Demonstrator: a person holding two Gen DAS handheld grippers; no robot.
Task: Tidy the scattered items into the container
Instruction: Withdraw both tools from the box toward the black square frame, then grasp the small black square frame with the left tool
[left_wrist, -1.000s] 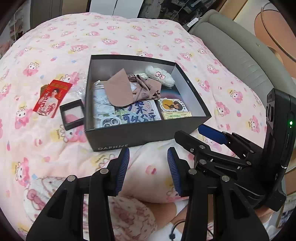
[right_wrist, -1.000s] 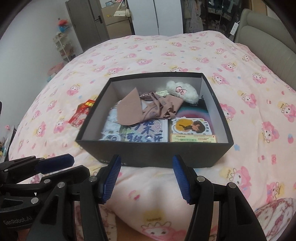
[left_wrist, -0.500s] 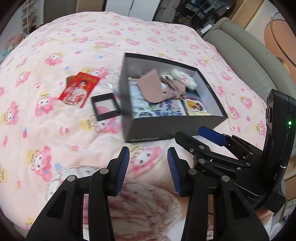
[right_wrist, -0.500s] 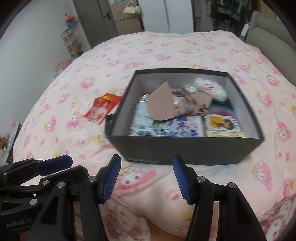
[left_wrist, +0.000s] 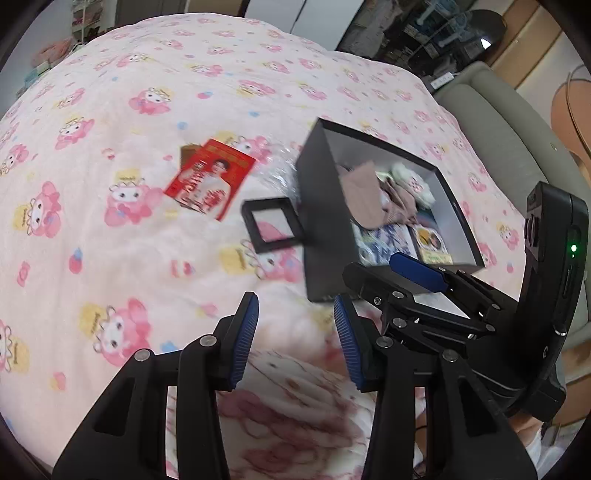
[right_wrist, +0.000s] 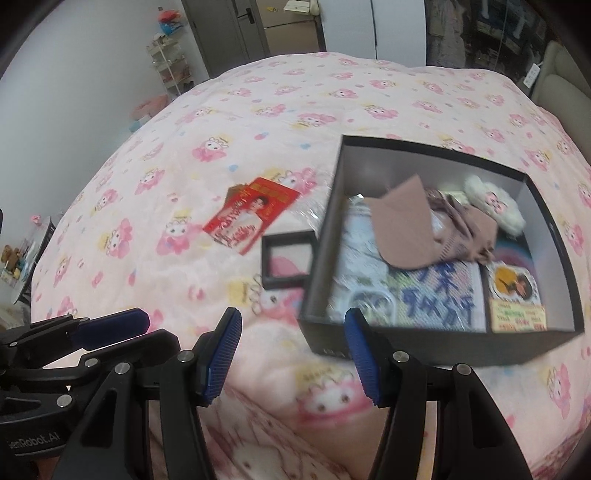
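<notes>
A black box (left_wrist: 321, 236) (right_wrist: 436, 343) sits on the pink bed, holding brown cloth, a white plush, cards and papers. Left of it lie a small black square frame (left_wrist: 271, 225) (right_wrist: 286, 260), a red packet (left_wrist: 210, 179) (right_wrist: 251, 214) and a clear plastic wrap (left_wrist: 277, 173). My left gripper (left_wrist: 295, 336) is open and empty, hovering above the quilt in front of the frame. My right gripper (right_wrist: 291, 354) is open and empty, near the box's front left corner; it also shows in the left wrist view (left_wrist: 417, 275).
A grey padded headboard (left_wrist: 491, 122) runs along the right side of the bed. A patterned pillow (left_wrist: 291, 402) lies under the grippers at the near edge. A shelf and a door (right_wrist: 229, 33) stand beyond the far end.
Both grippers have swung to the left, so the box now sits to the right in both views and the frame and red packet have come toward the middle. Both stay open.
</notes>
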